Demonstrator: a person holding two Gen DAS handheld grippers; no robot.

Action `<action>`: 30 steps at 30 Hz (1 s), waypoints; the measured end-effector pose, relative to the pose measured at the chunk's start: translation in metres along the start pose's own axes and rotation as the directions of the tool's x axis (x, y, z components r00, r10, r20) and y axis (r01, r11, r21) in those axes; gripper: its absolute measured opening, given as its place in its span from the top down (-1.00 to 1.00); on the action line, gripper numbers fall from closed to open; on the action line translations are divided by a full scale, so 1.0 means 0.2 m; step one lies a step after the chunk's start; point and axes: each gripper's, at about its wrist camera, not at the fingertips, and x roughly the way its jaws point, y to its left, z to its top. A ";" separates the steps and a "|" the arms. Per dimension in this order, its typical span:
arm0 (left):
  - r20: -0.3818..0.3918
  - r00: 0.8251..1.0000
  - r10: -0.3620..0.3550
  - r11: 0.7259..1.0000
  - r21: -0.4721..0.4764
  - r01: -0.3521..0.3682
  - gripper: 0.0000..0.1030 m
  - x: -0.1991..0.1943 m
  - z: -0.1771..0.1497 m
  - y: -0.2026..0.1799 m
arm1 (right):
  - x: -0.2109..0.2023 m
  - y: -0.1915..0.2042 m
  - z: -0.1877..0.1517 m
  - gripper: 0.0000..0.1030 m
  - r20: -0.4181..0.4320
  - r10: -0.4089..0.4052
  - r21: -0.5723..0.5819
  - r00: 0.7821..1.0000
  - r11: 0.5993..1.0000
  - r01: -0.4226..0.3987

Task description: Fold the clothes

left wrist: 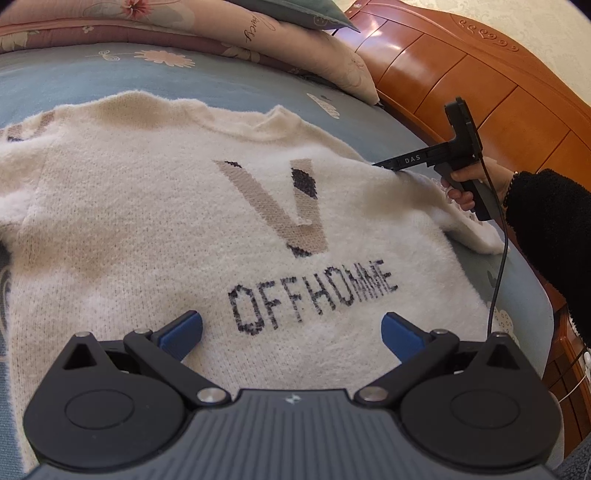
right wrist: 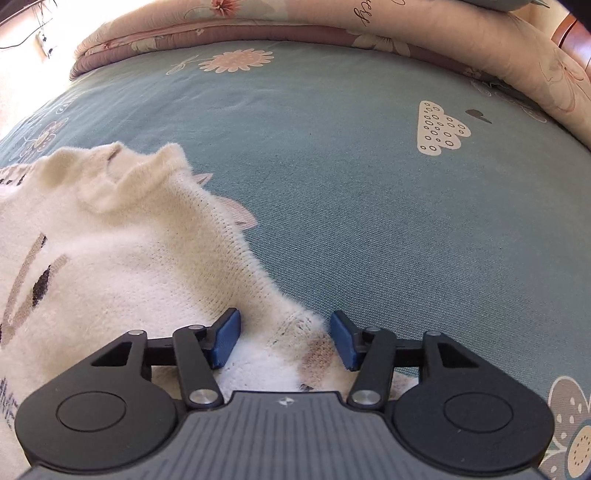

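Spreading our left tongs (left wrist: 291, 334) above the cream sweater (left wrist: 155, 229), our right tongs (right wrist: 285, 338) straddle its shoulder edge, seemingly unpinched.

One cream knitted sweater (left wrist: 155, 206) is lying on one bed (left wrist: 110, 74), whose sheet is showing several printed flowers. Two tools are appearing: the left tool (left wrist: 291, 332) and the right tool (right wrist: 285, 338), each carrying two blue pads. One folded quilt (right wrist: 258, 22) is resting along the bed's far edge. One wooden headboard (left wrist: 480, 81) is standing behind. One hand (left wrist: 469, 184) is showing.
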 end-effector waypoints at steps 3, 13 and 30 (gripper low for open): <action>0.003 1.000 -0.001 1.000 0.000 0.001 -0.98 0.00 0.00 0.00 | -0.03 0.13 -0.01 0.35 0.005 -0.083 -0.119 0.997 0.989 0.083; 0.005 1.000 0.000 1.000 -0.004 0.001 -0.98 -0.01 0.00 0.00 | -0.02 0.34 0.04 0.60 0.102 -0.367 -0.352 0.924 0.856 0.379; 0.007 1.000 0.010 1.000 -0.022 -0.010 -0.98 -0.06 0.02 -0.01 | -0.37 0.03 -0.10 0.04 0.167 -0.197 0.287 0.966 0.947 0.143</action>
